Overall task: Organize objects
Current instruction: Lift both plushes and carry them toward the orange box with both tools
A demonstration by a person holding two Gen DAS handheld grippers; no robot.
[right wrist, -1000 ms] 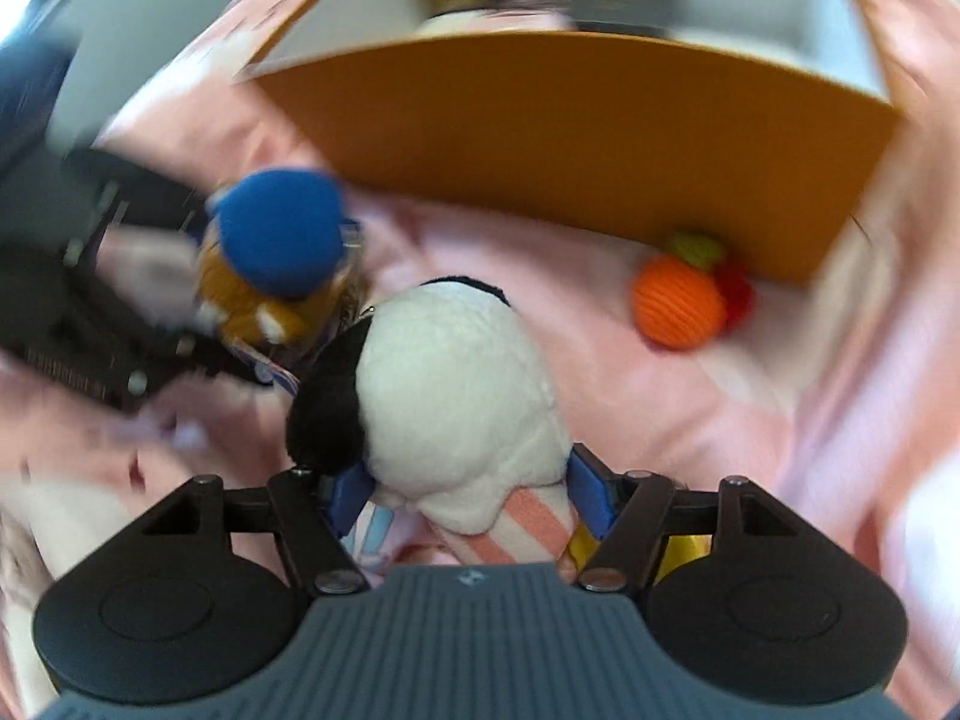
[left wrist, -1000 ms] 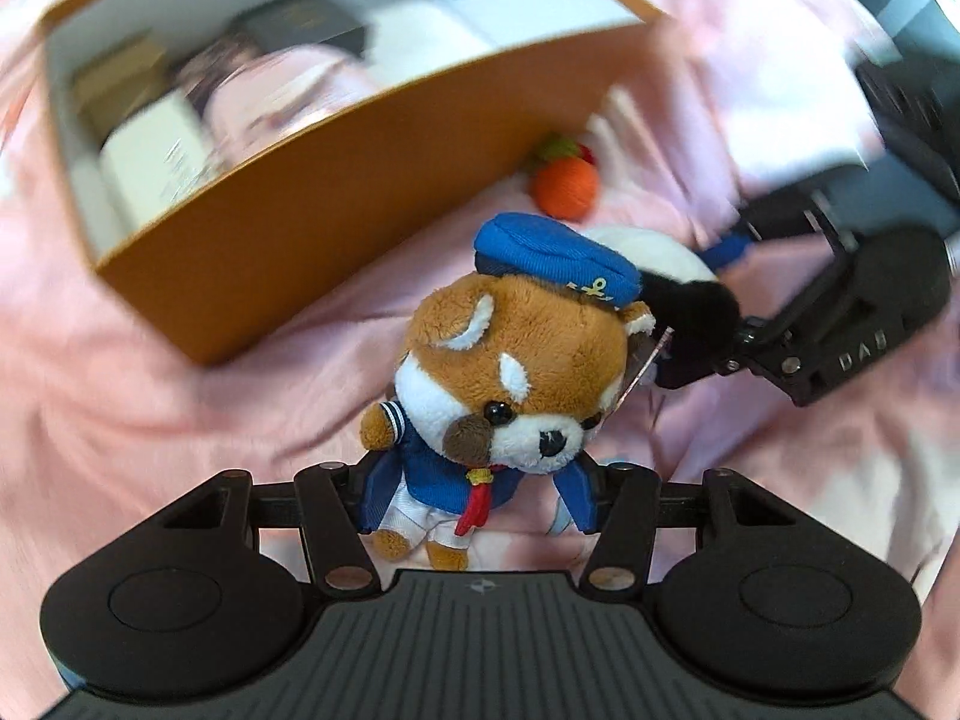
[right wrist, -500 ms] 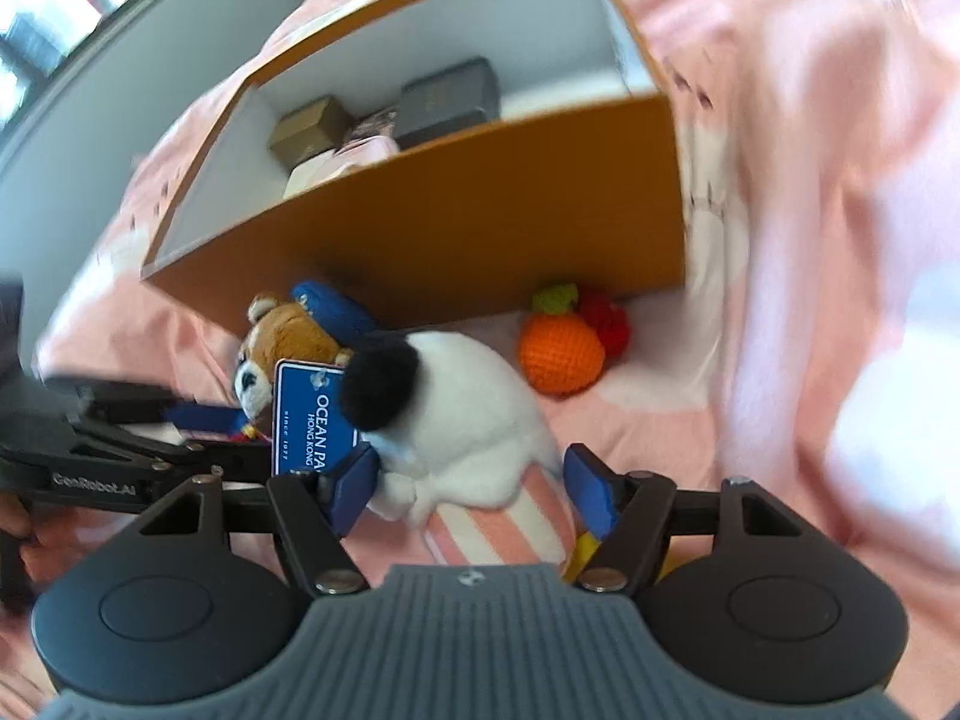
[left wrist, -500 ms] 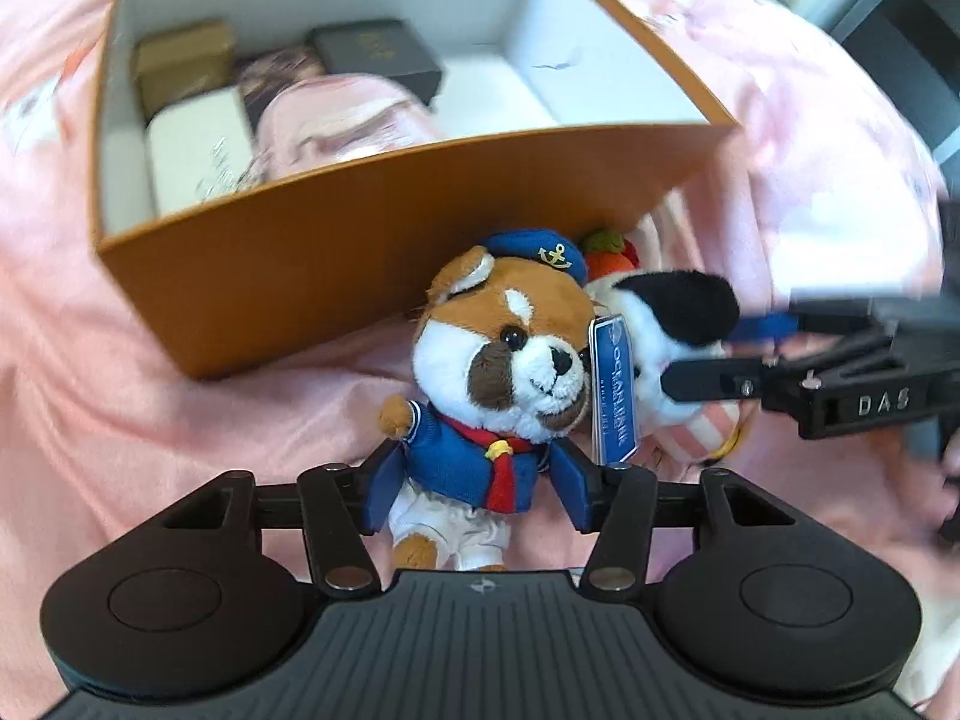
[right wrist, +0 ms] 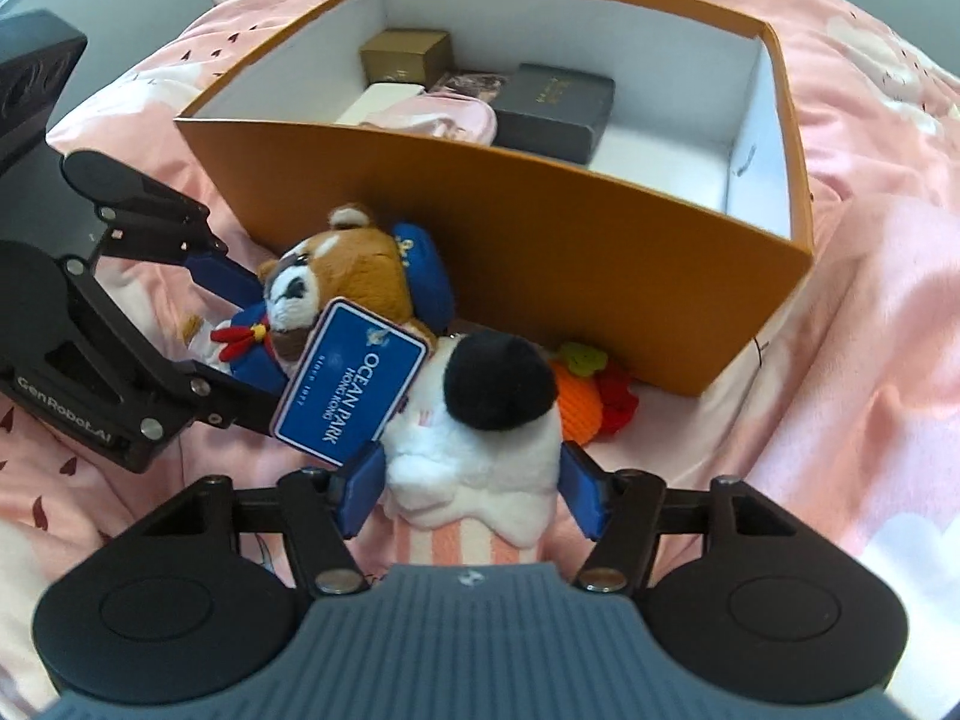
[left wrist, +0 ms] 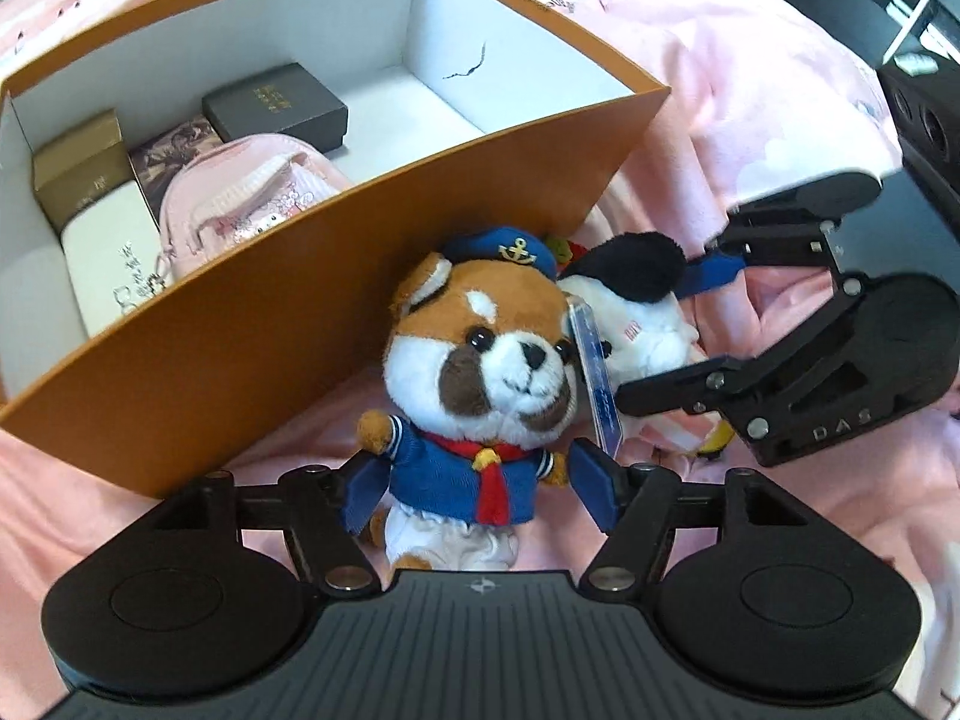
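Note:
My left gripper (left wrist: 477, 495) is shut on a brown and white sailor dog plush (left wrist: 480, 354) with a blue cap and blue tag, held in front of the orange box (left wrist: 252, 324). My right gripper (right wrist: 471, 489) is shut on a white plush with a black ear (right wrist: 480, 438) and pink striped body. The two plushes touch side by side; the dog plush (right wrist: 336, 282) and left gripper (right wrist: 240, 336) show in the right wrist view, the white plush (left wrist: 630, 306) and right gripper (left wrist: 678, 330) in the left wrist view. The open box (right wrist: 540, 240) has a white inside.
Inside the box lie a dark box (left wrist: 276, 105), a gold box (left wrist: 81, 171), a white box (left wrist: 114, 258) and a pink pouch (left wrist: 252, 192). An orange knitted toy (right wrist: 579, 402) with a red piece lies against the box's front. Pink bedding (right wrist: 870, 300) is all around.
Both grippers have lifted their plushes and tilted, so the box's inside shows more fully. The dog plush has turned upright and faces the left camera. The plushes have come together.

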